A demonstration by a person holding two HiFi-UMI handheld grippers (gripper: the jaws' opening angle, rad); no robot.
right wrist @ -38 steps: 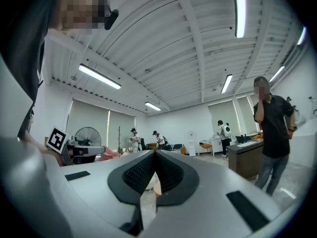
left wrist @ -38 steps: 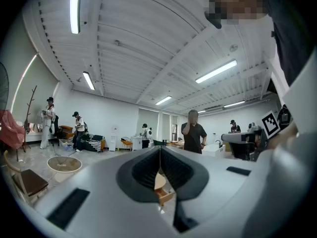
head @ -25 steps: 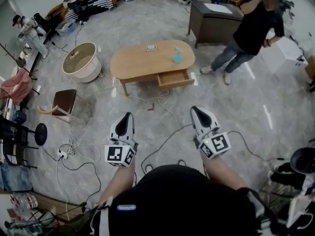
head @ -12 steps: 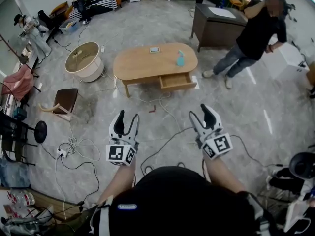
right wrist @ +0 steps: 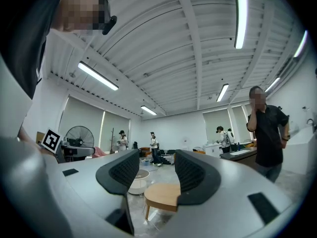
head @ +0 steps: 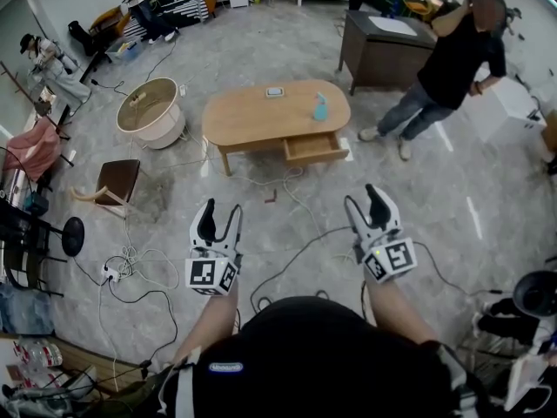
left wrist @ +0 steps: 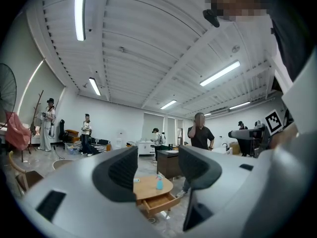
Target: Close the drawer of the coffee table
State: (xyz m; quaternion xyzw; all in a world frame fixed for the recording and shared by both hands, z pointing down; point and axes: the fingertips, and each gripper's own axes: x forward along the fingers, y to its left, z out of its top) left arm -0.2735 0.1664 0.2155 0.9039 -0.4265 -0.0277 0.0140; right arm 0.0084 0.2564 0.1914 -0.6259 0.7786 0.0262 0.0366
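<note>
Now that both pairs of fingers have just been opening, the left gripper point(head: 220, 216) gapes wide, empty. Well ahead, under the tabletop point(head: 252, 116), the drawer point(head: 315, 147) stands pulled out. The right gripper point(head: 365, 200) gapes likewise, empty. The approach to the drawer is judged to come next.

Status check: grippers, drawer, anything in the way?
Jaws just opened on left gripper and right gripper, both empty, short of the coffee table. Its drawer pulled out. Loose cables on floor between; person standing by table.
</note>
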